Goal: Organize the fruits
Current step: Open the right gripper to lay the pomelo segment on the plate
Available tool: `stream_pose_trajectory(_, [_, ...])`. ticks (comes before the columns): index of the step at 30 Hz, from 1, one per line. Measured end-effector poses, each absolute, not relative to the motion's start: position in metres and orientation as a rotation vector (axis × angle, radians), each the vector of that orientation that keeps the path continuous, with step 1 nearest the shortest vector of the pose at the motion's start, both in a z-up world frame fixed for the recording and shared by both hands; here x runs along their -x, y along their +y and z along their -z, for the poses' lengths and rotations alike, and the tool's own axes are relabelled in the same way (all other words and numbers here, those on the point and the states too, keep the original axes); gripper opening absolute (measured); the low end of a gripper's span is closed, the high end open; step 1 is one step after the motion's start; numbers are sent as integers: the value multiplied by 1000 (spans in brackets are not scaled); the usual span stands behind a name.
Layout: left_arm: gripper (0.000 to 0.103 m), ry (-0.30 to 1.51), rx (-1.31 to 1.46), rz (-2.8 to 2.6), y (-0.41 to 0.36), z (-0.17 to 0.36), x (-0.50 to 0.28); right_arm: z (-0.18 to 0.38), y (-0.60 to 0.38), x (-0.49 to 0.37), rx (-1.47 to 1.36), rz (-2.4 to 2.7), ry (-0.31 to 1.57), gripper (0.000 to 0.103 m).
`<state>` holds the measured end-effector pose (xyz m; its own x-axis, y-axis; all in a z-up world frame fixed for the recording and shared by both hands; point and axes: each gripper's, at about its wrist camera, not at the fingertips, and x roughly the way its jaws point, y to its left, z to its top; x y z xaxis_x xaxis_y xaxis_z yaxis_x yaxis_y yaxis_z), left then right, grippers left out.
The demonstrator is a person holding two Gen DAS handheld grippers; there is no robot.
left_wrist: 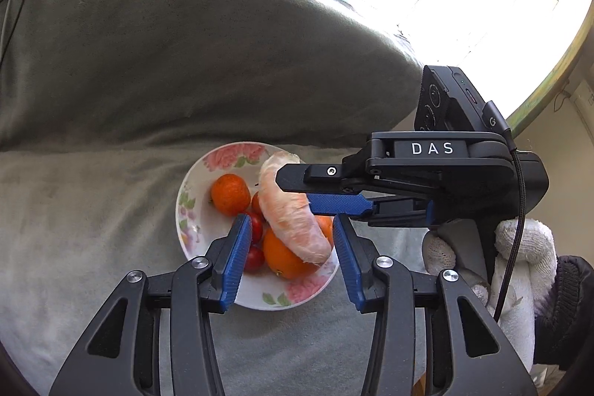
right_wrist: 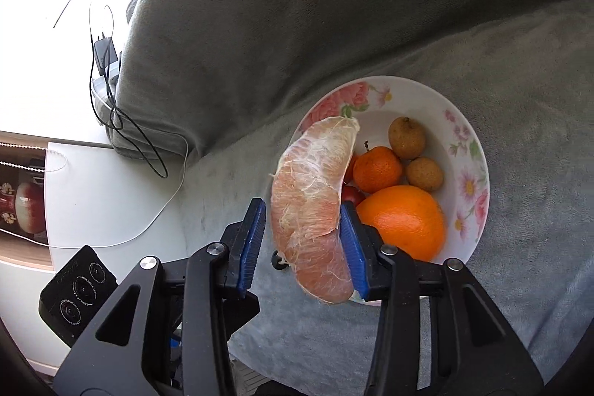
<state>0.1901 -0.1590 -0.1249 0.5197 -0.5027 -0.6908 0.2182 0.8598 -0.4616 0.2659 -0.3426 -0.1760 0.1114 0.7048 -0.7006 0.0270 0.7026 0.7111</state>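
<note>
One white ceramic bowl with pink flower prints (left_wrist: 193, 195) sat on a grey plush blanket (left_wrist: 92, 210) in the left wrist view. It held one small bumpy mandarin (left_wrist: 230, 193), one large smooth orange (left_wrist: 284, 257) and at least three glossy red cherry tomatoes (left_wrist: 255, 227), partly hidden. One peeled, pale pink pomelo segment (left_wrist: 293, 214), curved and stringy with white pith, hung above the fruit, with the right gripper (left_wrist: 297, 190) reaching in from the right in a white knitted glove (left_wrist: 519, 247). The left gripper (left_wrist: 289, 244) hovered over the bowl with its blue ribbed pads spread and nothing between them.

From the right wrist view, the same bowl (right_wrist: 467, 136) showed two brownish, rough-skinned round fruits (right_wrist: 407, 137), the mandarin (right_wrist: 377, 169), the large orange (right_wrist: 404, 219) and one tomato (right_wrist: 351, 195) peeking out behind the segment. The right gripper (right_wrist: 302, 244) had the pomelo segment (right_wrist: 312, 195) between its pads: the right pad touched it, while a sliver of gap showed at the left pad, so a firm pinch could not be told. The segment stood over the bowl's left rim. One white tabletop (right_wrist: 92, 203) with trailing cables lay to the left.
</note>
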Motion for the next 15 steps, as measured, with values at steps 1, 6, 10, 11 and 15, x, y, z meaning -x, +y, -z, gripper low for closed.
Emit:
stream_pose_trajectory(1, [44,930,332,442,-159,124,-189,176,-345,-267,-670,-553,1382,48])
stream_pose_trajectory(6, [44,940,318,422,-154,121,-179,165,-349,-266,-629,-555,1347,58])
stream_pose_trajectory(10, [44,957,303,395,-145,122,-167,155,-345,-262,-577,-561,1326,58])
stream_pose_trajectory(11, [44,959,300,387,-142,121,-163,153,-344,-260,-562,-563,1318,58])
stream_pose_trajectory(15, [44,967,290,358,-132,122,-153,143,-337,-248,-486,-573,1283,58])
